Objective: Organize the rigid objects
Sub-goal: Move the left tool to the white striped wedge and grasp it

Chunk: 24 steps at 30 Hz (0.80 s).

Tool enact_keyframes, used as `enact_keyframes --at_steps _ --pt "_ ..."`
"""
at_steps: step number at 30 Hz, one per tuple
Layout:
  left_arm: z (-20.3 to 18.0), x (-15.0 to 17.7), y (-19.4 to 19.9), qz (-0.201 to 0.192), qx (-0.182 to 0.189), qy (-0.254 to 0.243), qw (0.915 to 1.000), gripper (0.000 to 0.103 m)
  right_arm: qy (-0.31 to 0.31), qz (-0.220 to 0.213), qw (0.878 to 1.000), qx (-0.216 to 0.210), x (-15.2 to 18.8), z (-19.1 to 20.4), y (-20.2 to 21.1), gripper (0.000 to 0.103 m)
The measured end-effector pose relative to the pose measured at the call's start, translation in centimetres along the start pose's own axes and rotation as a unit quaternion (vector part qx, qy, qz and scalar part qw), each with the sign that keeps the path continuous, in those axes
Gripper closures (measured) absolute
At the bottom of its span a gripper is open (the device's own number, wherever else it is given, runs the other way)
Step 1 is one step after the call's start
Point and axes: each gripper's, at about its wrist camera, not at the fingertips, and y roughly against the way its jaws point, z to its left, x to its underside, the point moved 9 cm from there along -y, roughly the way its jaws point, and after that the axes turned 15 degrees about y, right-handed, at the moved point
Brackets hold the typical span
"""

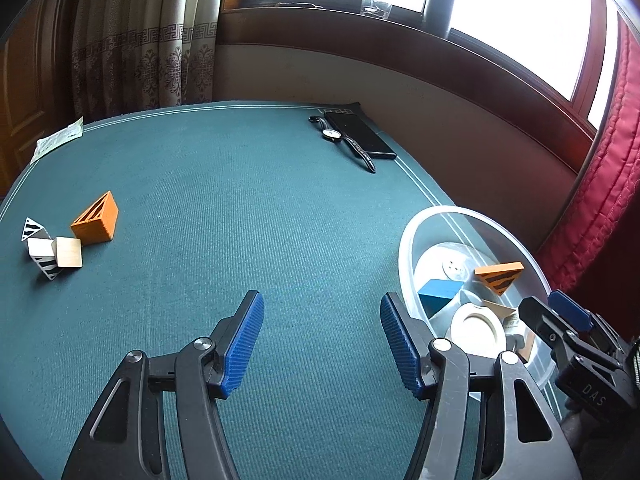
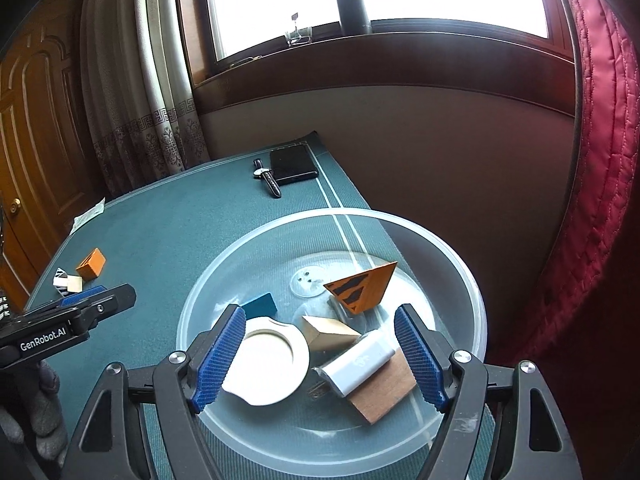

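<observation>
Left claw: the left gripper (image 1: 322,344) hangs over bare green mat (image 1: 240,208), jaws apart and holding nothing
Right claw: the right gripper (image 2: 320,354) hovers above the clear bowl (image 2: 476,292), jaws wide with nothing pinched between the blue pads (image 2: 218,356)
Bowl: sits at the mat's right edge, just beside the left gripper in the left wrist view
Bowl contents: a white round ring piece (image 2: 272,364), a pale wooden block (image 2: 328,332), a white flat case (image 2: 360,362) lying on a brown board (image 2: 386,392), a blue block (image 2: 262,306), and an orange wedge with black stripes (image 2: 362,286) leaning near the far side
Left on mat: an orange block with slots (image 1: 96,220), touching a pale wooden cube (image 1: 69,252), which sits against black-and-white striped pieces (image 1: 38,246), all well apart from the bowl
Far corner: a wristwatch (image 1: 344,140) lies just beside a black phone (image 1: 358,134)
Mat edge: a paper slip (image 1: 58,140) at the far left
Windowsill: a dark bottle (image 1: 440,0) and a glass (image 1: 374,4)
</observation>
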Motion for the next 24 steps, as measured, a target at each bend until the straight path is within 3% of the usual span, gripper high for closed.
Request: enact_keyframes --at_steps 13,24 --pt "8.2 -1.4 2.1 -0.026 -0.049 0.055 0.9970 0.041 0.039 -0.007 0.997 -0.071 -1.5 8.0 -0.7 0.022" --pt "16.0 -1.7 3.5 -0.038 -0.101 0.094 0.9897 0.041 0.070 0.016 0.988 -0.135 -1.1 14.3 -1.8 0.022"
